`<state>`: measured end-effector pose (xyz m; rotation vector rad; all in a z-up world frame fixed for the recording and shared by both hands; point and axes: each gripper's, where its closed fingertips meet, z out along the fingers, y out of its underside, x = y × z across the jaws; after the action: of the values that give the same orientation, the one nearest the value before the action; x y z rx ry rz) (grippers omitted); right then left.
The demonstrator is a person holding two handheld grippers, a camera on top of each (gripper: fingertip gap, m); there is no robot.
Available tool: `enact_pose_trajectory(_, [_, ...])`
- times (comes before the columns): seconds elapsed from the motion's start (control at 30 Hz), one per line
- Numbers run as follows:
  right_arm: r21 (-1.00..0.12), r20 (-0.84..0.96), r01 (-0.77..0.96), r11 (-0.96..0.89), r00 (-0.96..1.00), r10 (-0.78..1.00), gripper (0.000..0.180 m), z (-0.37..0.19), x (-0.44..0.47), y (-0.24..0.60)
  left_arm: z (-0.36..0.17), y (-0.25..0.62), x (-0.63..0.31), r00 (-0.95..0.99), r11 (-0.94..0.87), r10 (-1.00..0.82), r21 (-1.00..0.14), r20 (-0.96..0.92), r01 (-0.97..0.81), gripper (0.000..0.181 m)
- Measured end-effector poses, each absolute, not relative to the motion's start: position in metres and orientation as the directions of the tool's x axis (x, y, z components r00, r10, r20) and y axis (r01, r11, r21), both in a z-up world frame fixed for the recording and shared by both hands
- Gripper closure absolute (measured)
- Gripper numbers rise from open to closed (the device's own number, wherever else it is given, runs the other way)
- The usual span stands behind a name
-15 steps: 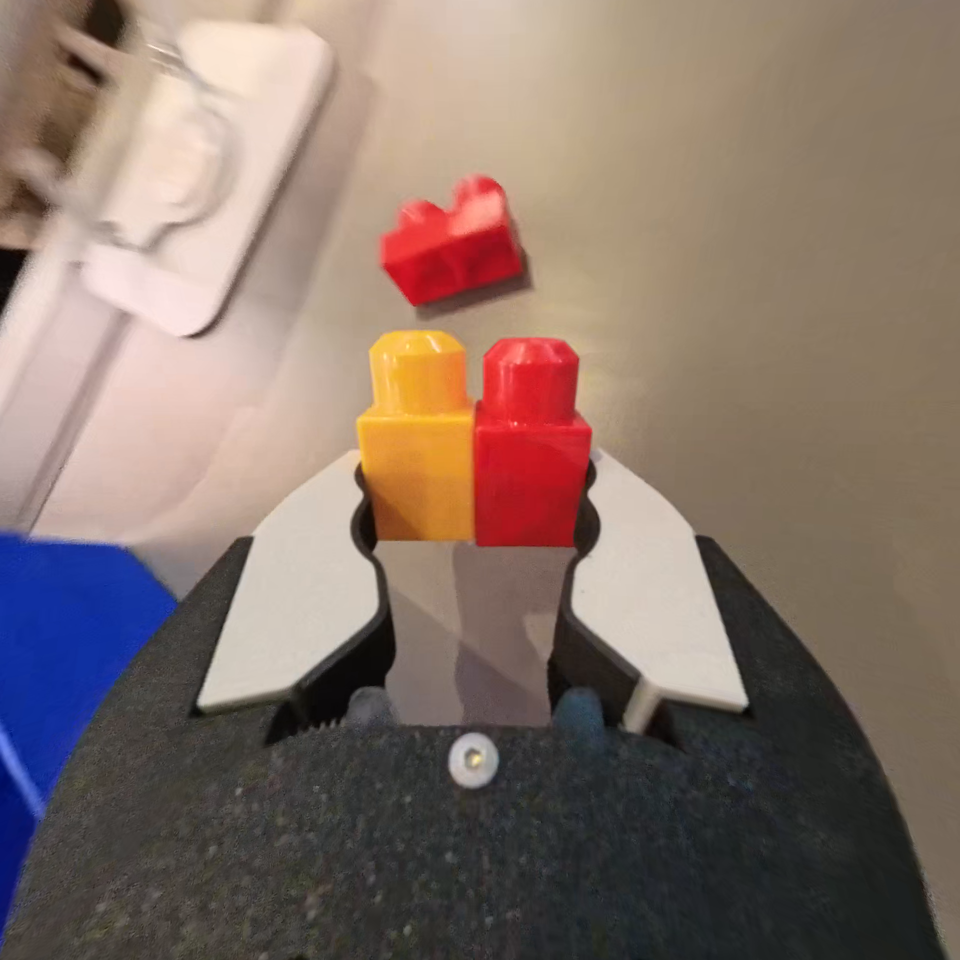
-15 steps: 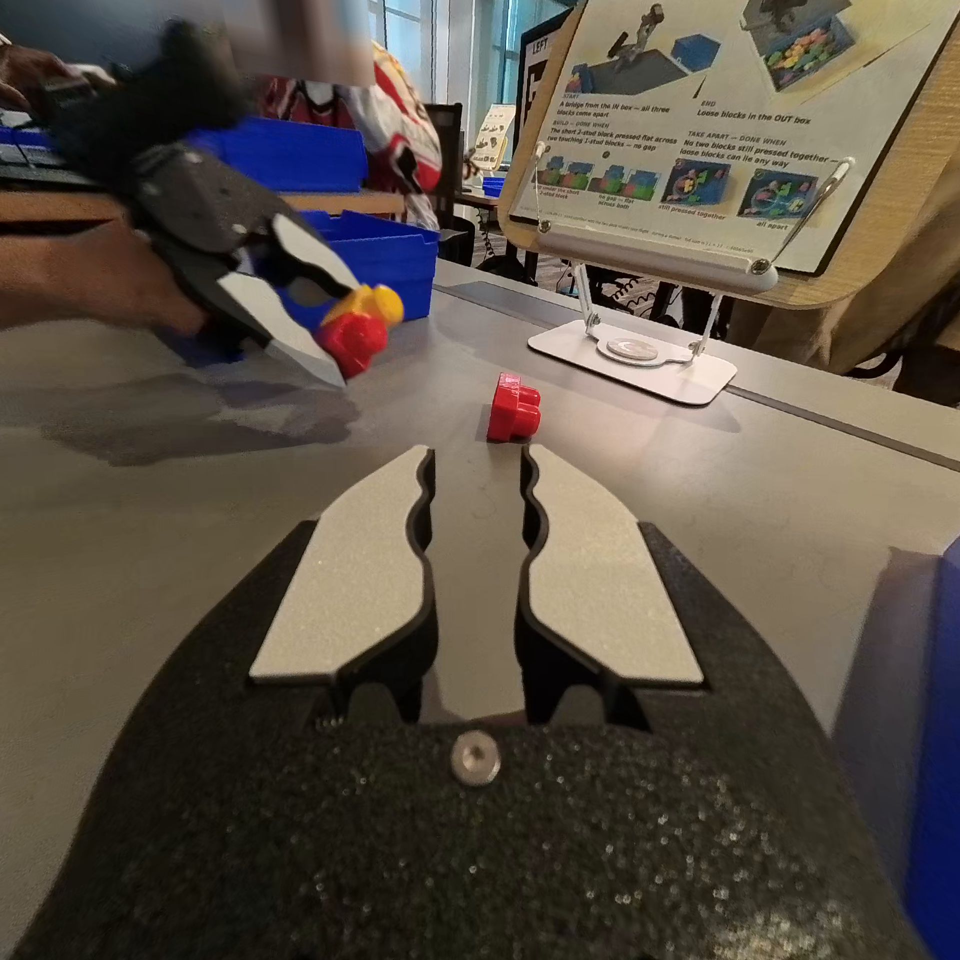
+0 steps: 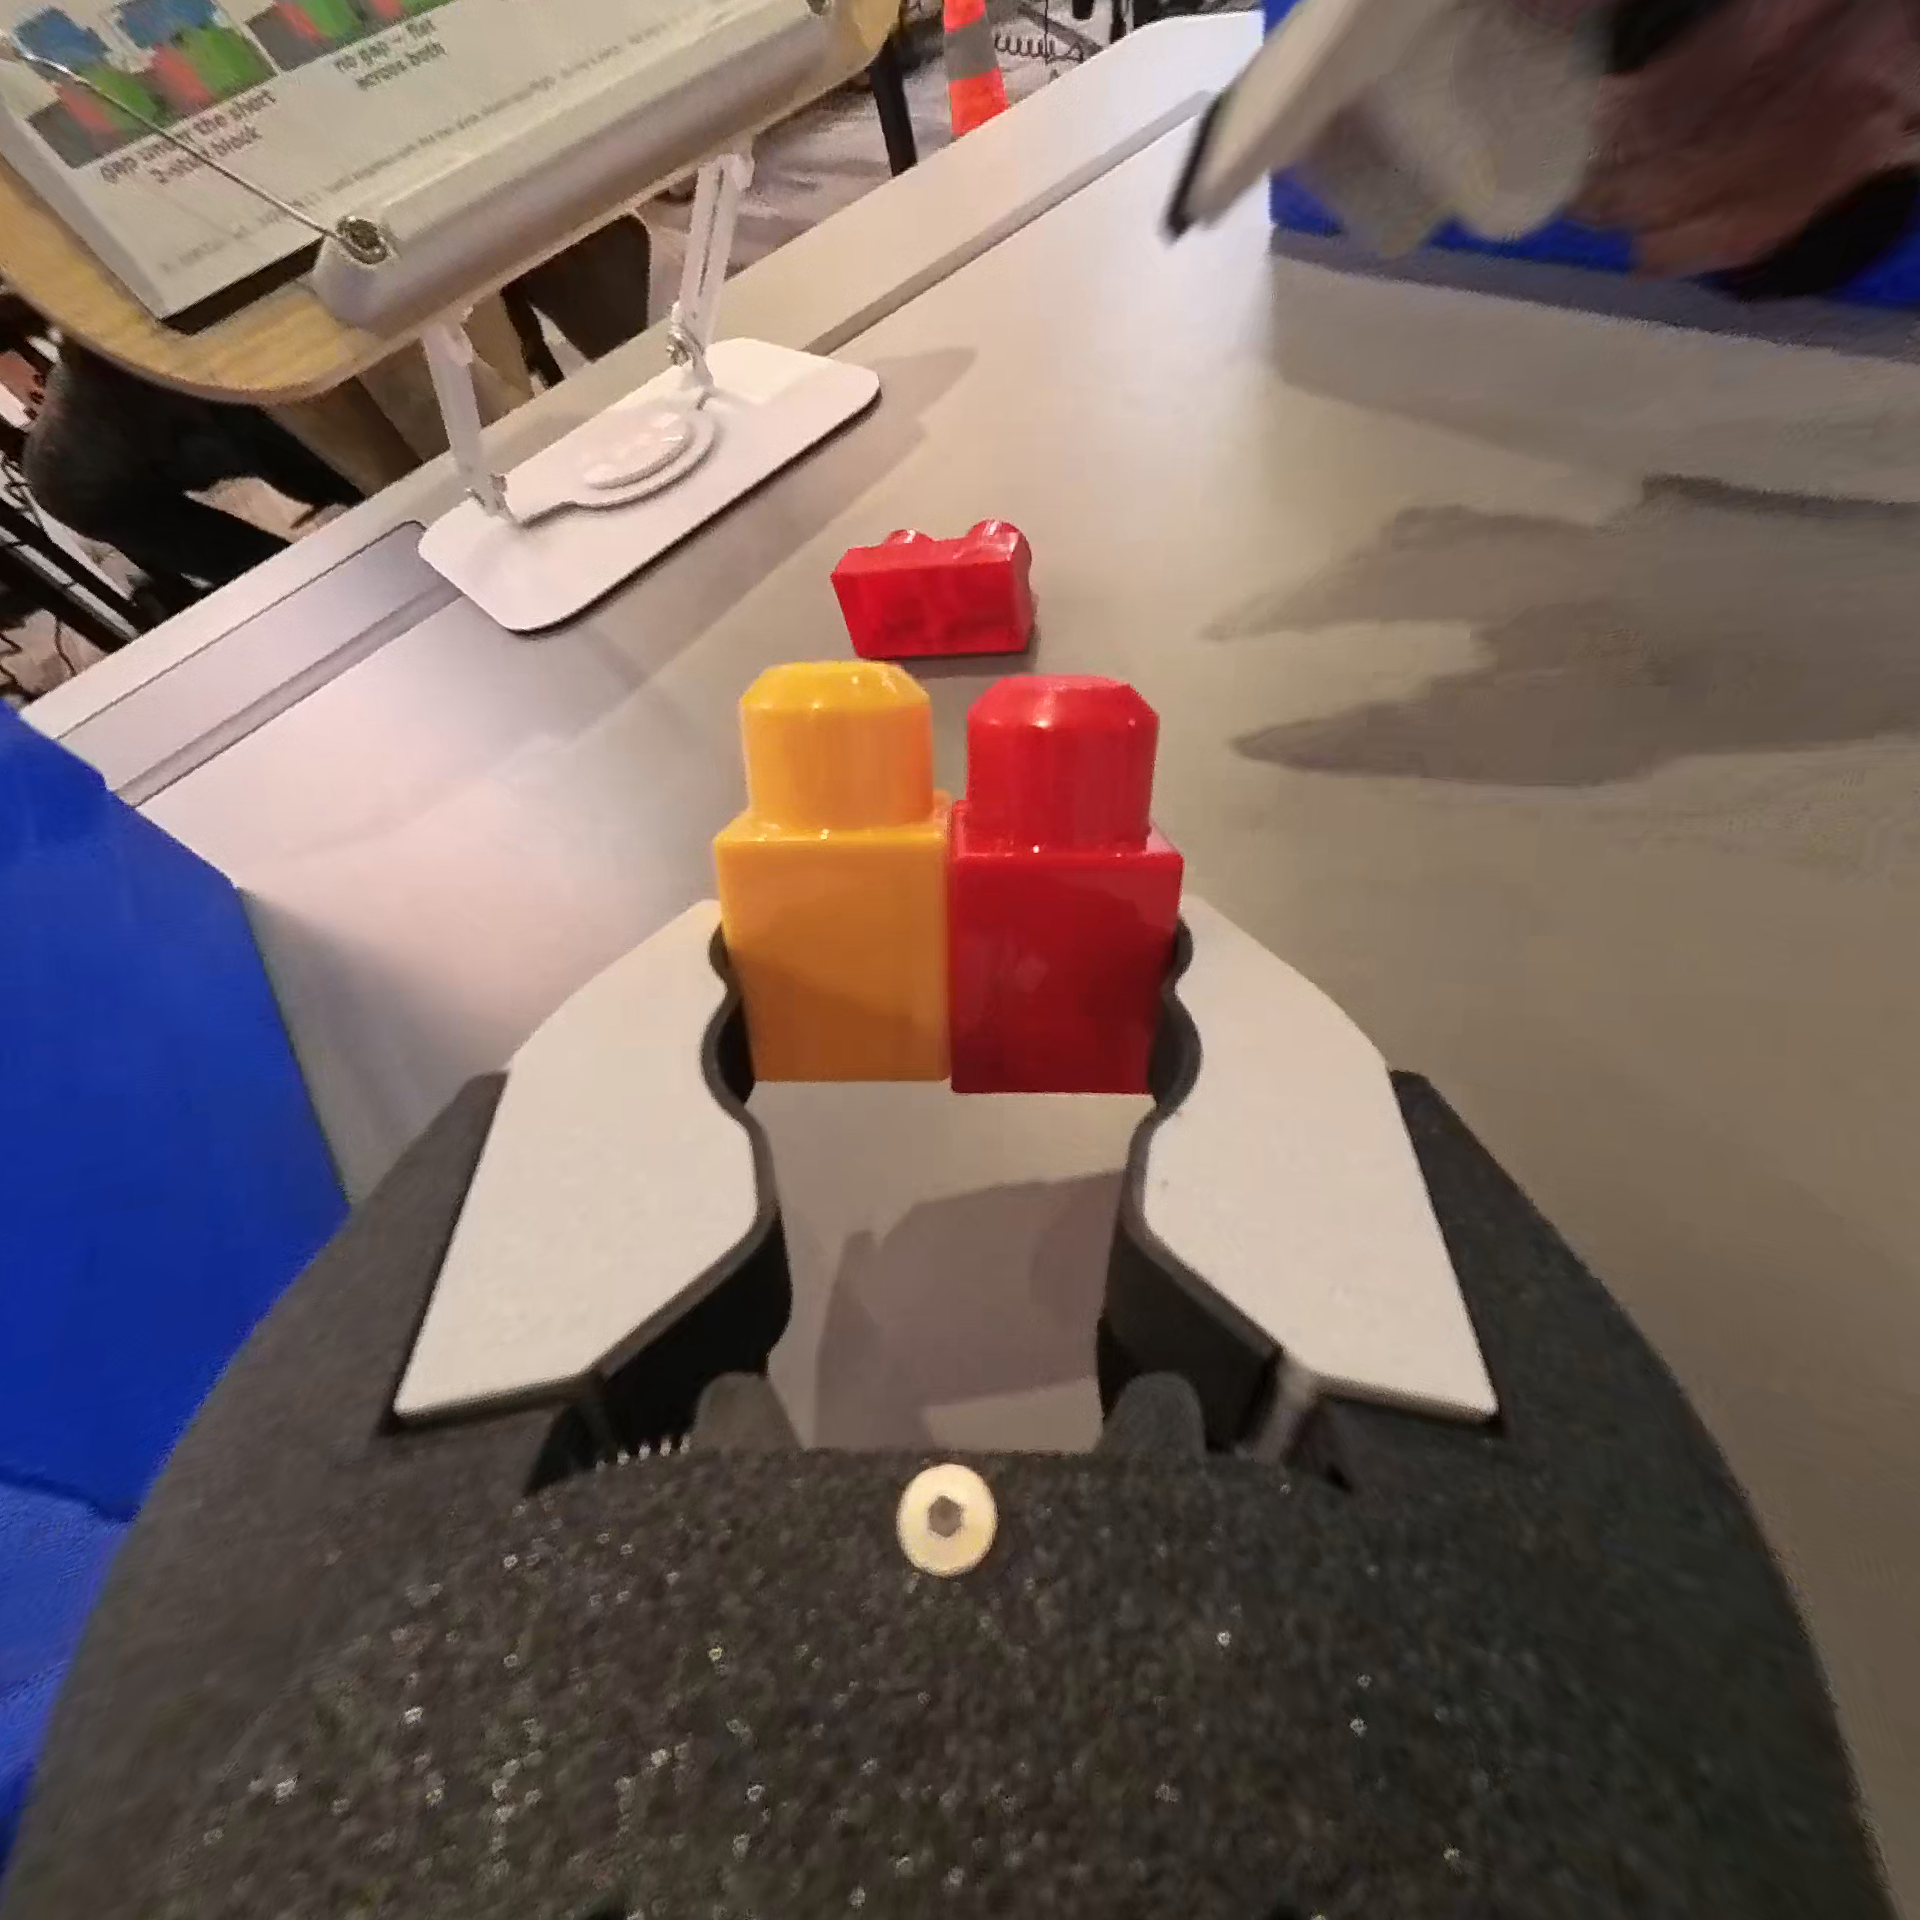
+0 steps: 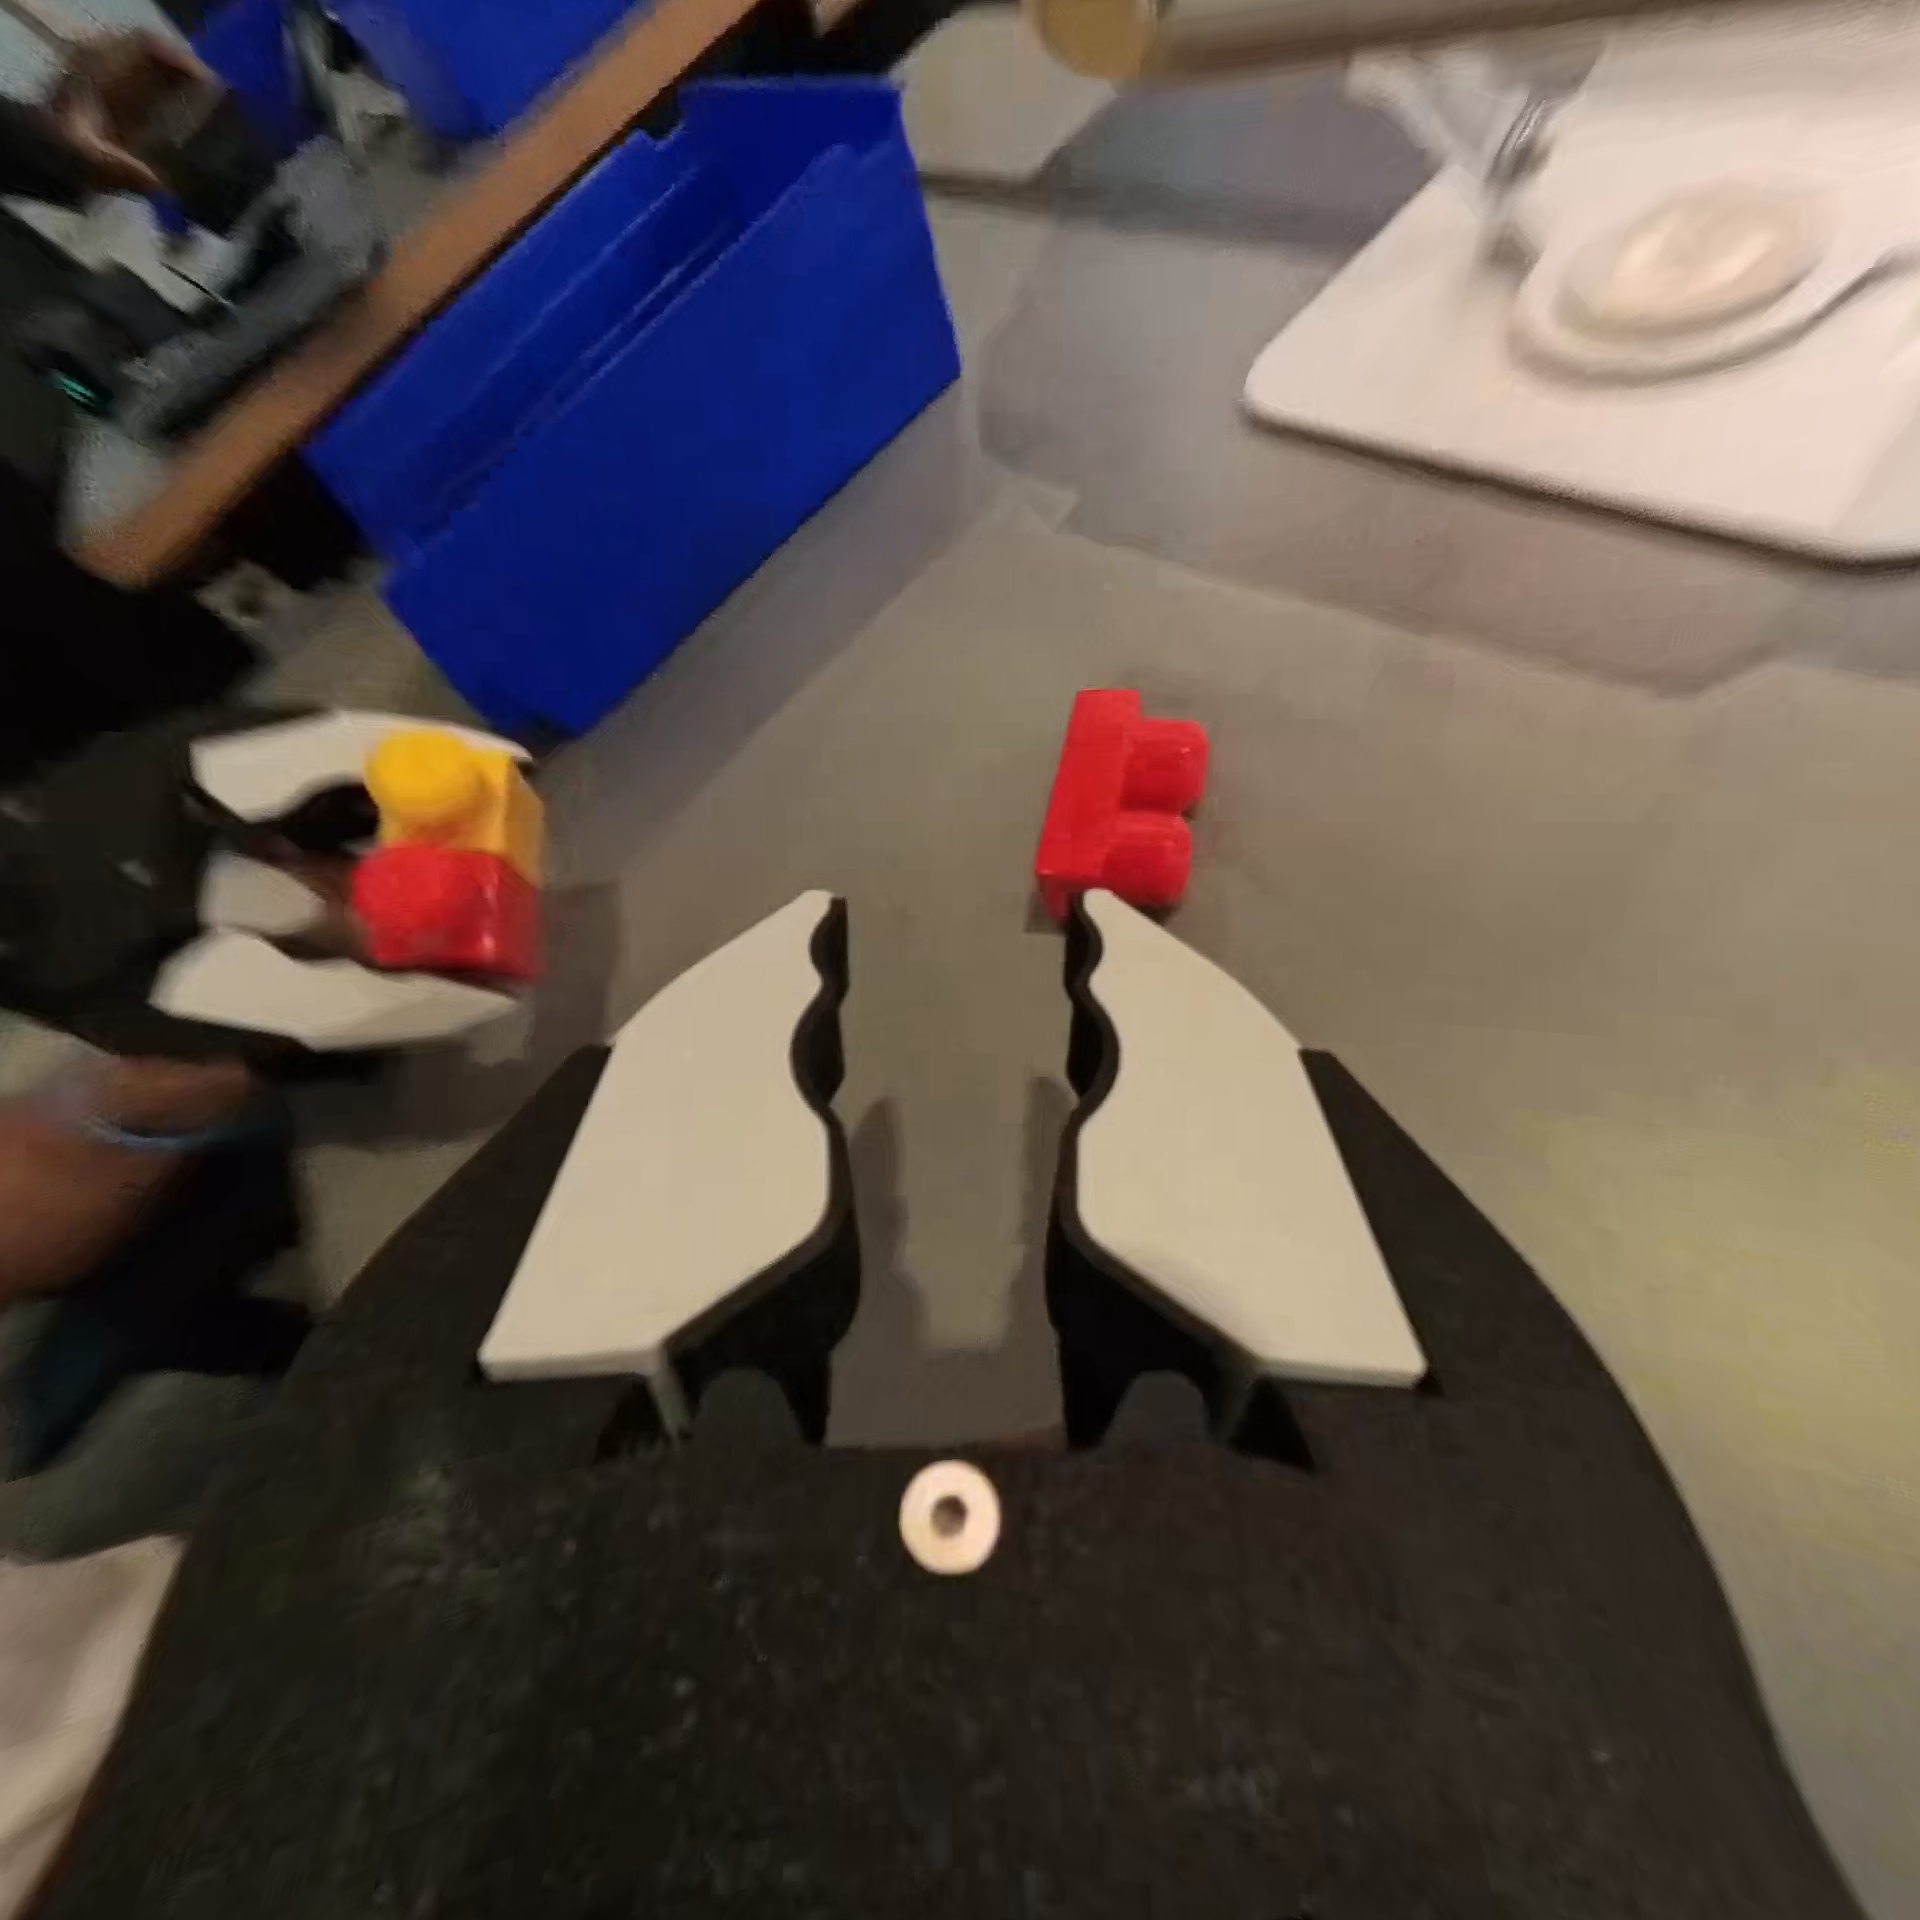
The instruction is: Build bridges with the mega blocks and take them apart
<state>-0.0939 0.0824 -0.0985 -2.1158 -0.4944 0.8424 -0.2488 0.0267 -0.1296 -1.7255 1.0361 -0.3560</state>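
In the left wrist view, a blue bin (image 3: 125, 1091) fills the left edge of the frame, and a white stand (image 3: 665, 457) carrying an instruction sheet sits at the upper left on the grey desk (image 3: 1507, 935). At the centre, the left gripper (image 3: 951, 987) has its fingers closed on two single-stud blocks held side by side and touching: a yellow block (image 3: 831, 935) on the left and a red block (image 3: 1060, 935) on the right, studs pointing away from the camera. Squeezed together like this, the pair reads as the two bridge supports, kept flush so a top piece can span both. Just beyond them, at upper centre, the red two-stud block (image 3: 935, 603) lies on the desk, apart from the held pair. A blurred gripper tip shows at the upper right.

In the right wrist view, the held pair appears at the left middle of the frame, with a second blue bin (image 4: 644, 395) above it. At the centre, the right gripper (image 4: 956, 925) has its fingers parted with nothing between them. The two-stud block sits right of centre, lying on its side with studs pointing right, just beyond the tip of the right-hand finger (image 4: 1195, 1143). The gap looks about wide enough to take it, so this is probably the approach to pick up the bridge's top piece.
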Motion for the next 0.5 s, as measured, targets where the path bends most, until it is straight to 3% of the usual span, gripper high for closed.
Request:
enact_pose_trajectory(0.07, [-0.676,-0.548,0.035,-0.736,0.644,0.534,0.14,-0.111,-0.099,0.106,-0.134,0.025,-0.251,0.57,-0.062,-0.776,-0.866,-0.271,-0.496,0.106])
enact_pose_trajectory(0.2, [-0.527,-0.581,0.132,-0.84,0.665,0.469,0.138,-0.14,-0.097,0.136,-0.135,0.021,-0.248,0.548,-0.052,-0.793,-0.867,-0.266,-0.496,0.106])
enact_pose_trajectory(0.5, [-0.408,-0.618,0.194,-0.892,0.661,0.426,0.135,-0.166,-0.117,0.152,-0.129,0.021,-0.248,0.525,-0.03,-0.807,-0.87,-0.27,-0.492,0.106])
